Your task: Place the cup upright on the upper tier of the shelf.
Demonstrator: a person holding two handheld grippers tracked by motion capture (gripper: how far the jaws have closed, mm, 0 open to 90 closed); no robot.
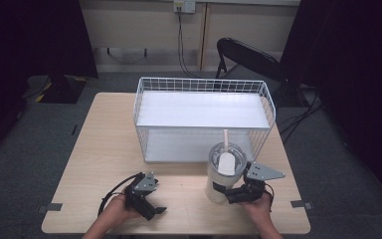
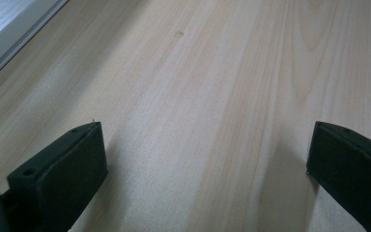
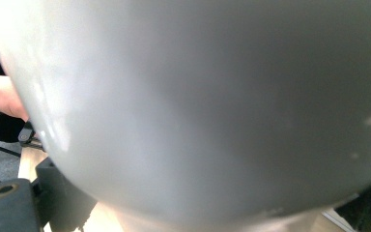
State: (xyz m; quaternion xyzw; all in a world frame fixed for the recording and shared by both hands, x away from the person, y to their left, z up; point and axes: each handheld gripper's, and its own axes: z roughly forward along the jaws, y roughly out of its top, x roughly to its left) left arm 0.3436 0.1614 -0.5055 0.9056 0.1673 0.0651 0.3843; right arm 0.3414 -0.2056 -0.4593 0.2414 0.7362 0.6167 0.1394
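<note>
The white tumbler (image 1: 225, 174) stood upright on the near right part of the wooden table (image 1: 99, 149), just in front of the white wire basket (image 1: 204, 117), with a clear lid and a pale straw (image 1: 226, 140) rising from its top. My right gripper (image 1: 234, 191) was at the tumbler's lower side, its black jaws set around the base of the cup, and my right hand (image 1: 258, 205) held it from the near edge of the table. In the right gripper view the tumbler's grey-white wall (image 3: 198, 106) bulged so close that it covered nearly everything between my jaws; one jaw showed at the lower left and a dark bit of the other at the lower right, both against the cup, so I took the tongs to be pinching the tumbler. Off to the left of that view I could see my other hand (image 3: 0, 96). My left gripper (image 1: 151, 209) rested low over the table's near left part, well apart from the tumbler, with my left hand (image 1: 117, 206) behind it and its cable looping beside it. In the left gripper view its two jaws stood wide apart, with bare pale wood grain (image 2: 207, 96) between them and nothing held. Beyond the table a black chair (image 1: 248, 57) stood on the grey floor (image 1: 40, 144).
</note>
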